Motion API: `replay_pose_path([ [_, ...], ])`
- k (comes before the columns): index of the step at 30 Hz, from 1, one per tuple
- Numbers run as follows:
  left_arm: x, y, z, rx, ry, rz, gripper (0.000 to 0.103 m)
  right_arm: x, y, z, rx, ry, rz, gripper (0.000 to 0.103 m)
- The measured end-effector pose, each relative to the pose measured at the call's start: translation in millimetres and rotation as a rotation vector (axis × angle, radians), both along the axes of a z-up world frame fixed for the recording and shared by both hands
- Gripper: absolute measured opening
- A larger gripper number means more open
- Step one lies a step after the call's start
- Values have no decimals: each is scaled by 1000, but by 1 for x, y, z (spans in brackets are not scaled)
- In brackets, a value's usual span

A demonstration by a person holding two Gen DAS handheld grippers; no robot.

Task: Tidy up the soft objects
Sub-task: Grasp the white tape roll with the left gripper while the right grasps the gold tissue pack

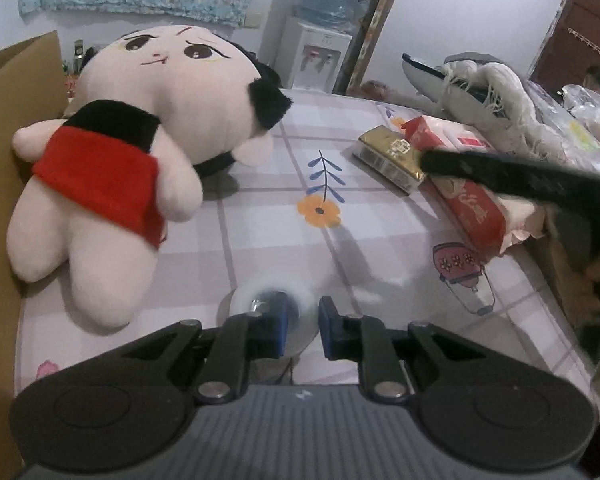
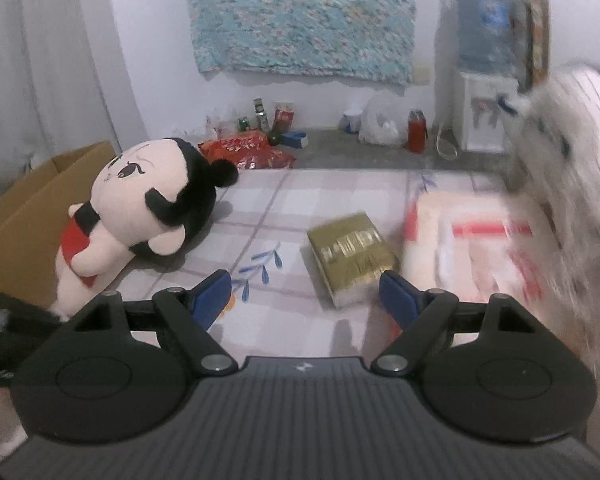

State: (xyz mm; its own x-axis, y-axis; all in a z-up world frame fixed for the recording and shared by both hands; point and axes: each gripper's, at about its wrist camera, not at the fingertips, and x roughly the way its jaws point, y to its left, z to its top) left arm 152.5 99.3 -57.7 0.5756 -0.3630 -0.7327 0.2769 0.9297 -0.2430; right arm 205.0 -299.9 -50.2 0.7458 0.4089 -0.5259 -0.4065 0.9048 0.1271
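Plush doll (image 1: pixel 112 168): lying at left of frame on checked bed sheet (image 1: pixel 268 232), against cardboard box (image 1: pixel 16 80). Left gripper (image 1: pixel 303 330): fingers nearly closed, nothing visibly held. Right gripper (image 2: pixel 306 294): fingers wide apart, empty, above gold packet (image 2: pixel 352 256)

You have a fuzzy cloth doll (image 1: pixel 112 152), glossy gold-foil box (image 1: pixel 392 156), shiny plastic tissue pack (image 1: pixel 472 204), matt cardboard box (image 2: pixel 28 216), smooth printed tablecloth (image 1: pixel 276 240).

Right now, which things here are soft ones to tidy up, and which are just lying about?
Belong to the job:
plush doll
fringed white cloth
cardboard box, perhaps

Just lying about:
gold packet
red tissue pack
water dispenser
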Motion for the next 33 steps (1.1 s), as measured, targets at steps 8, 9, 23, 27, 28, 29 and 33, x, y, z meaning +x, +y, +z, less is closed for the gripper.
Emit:
replay_pose_path([
  [8,-3,12,0,-48,10,-9,17,85,44,-9,-235,68,-48,81],
  [9,-3,14,0,-55,10,-14,18,93,50,-14,-264,96,-24,81],
  [23,-11,36,1,-77,52,22,17,-8,79,-32,-270,166,56,60],
  [27,-19,36,2,-61,32,-6,26,-68,73,-33,-228,151,69,61],
  [28,-20,35,1,-61,26,-14,29,-82,74,-34,-248,129,76,62],
  [29,-23,35,1,-65,20,-24,32,-94,77,-36,-279,101,87,63],
  [33,-35,26,1,-11,-28,-80,33,-114,78,-39,-251,56,137,77],
])
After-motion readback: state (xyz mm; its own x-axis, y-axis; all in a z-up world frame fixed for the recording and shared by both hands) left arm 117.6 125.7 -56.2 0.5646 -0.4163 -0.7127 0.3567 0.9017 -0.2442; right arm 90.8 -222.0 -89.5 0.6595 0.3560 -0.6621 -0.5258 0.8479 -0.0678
